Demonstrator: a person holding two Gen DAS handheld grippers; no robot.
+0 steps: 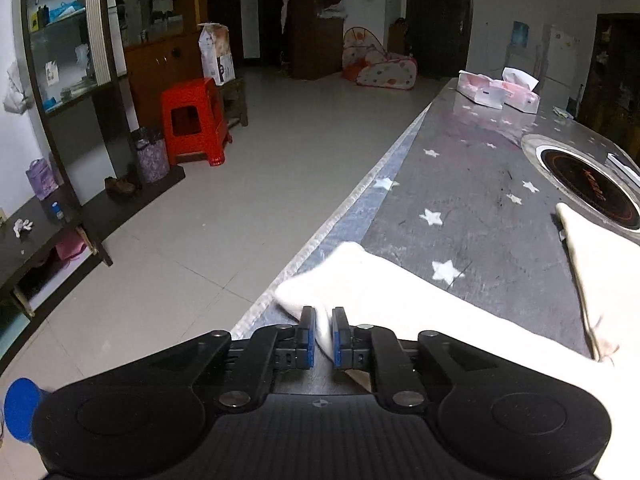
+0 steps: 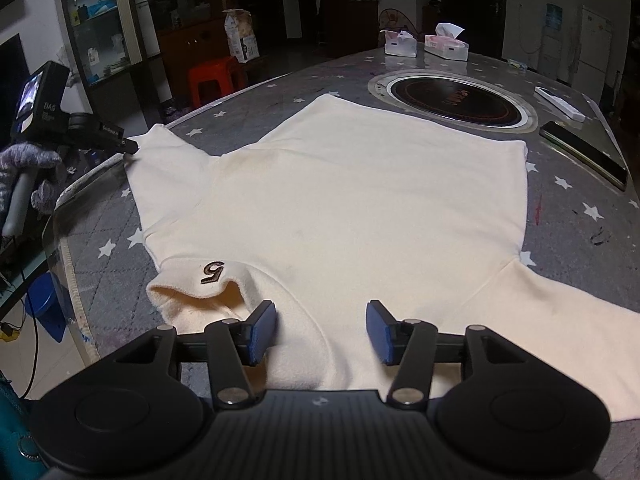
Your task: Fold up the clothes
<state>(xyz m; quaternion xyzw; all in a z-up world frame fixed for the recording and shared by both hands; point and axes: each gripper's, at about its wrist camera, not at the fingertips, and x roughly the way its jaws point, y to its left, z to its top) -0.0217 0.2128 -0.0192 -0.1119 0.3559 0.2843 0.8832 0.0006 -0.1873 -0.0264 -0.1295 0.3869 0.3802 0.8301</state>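
A cream sweater lies spread flat on the grey star-patterned table, collar with a dark "6" mark near me. My right gripper is open just above the sweater beside the collar, holding nothing. My left gripper is shut on the end of a sleeve at the table's left edge; it also shows in the right wrist view, pinching the far-left sleeve tip. The sweater's hem shows at the right of the left wrist view.
A round black inset hob sits behind the sweater. Two tissue packs stand at the far end. A dark flat bar and a white strip lie at the right. A red stool stands on the floor to the left.
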